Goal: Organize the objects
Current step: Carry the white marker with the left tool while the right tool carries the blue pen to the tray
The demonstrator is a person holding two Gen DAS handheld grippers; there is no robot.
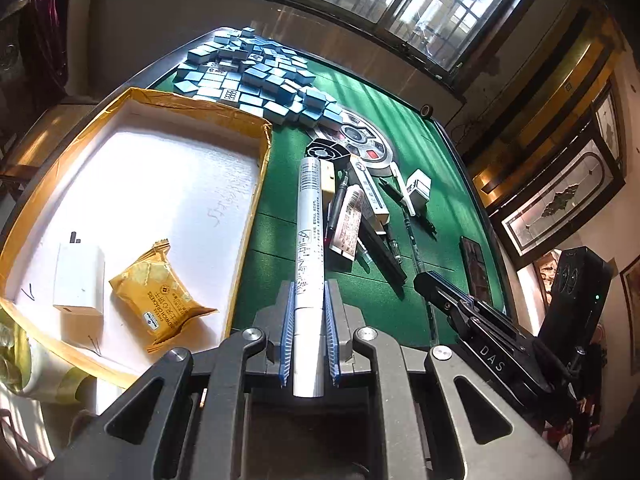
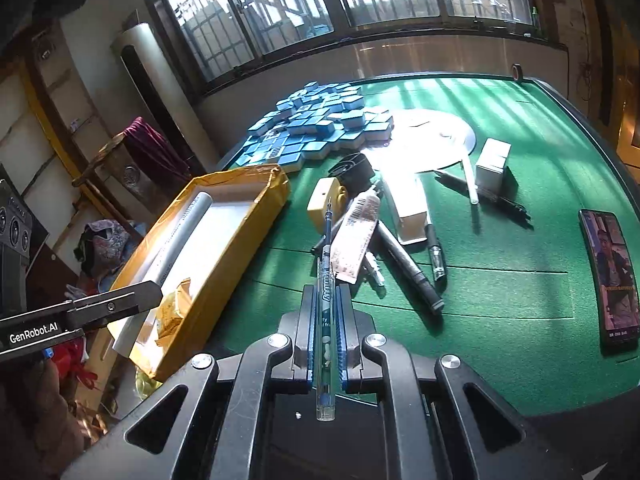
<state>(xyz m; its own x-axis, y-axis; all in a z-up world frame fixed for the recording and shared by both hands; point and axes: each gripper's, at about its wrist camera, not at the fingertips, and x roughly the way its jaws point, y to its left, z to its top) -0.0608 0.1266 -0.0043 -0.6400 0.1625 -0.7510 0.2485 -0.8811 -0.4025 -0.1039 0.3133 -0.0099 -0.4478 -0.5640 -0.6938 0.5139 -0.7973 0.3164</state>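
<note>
My left gripper (image 1: 308, 292) is shut on a long silver tube (image 1: 309, 232) and holds it pointing forward, above the green table just right of the yellow-rimmed box (image 1: 244, 216). In the right wrist view the tube (image 2: 176, 236) hangs over the box (image 2: 224, 264). My right gripper (image 2: 325, 296) is shut on a clear blue pen (image 2: 326, 280), above the table's front part. Ahead lies a pile of pens, a small tube and boxes (image 2: 380, 232). The box holds a white charger (image 1: 78, 280) and a cracker packet (image 1: 160, 296).
Blue mahjong tiles (image 1: 256, 72) are heaped at the far side. A round control panel (image 1: 360, 140) sits mid-table. A phone (image 2: 612, 272) lies at the right edge. A white carton (image 2: 494, 160) stands near the panel. A tape roll (image 2: 517, 71) sits at the far edge.
</note>
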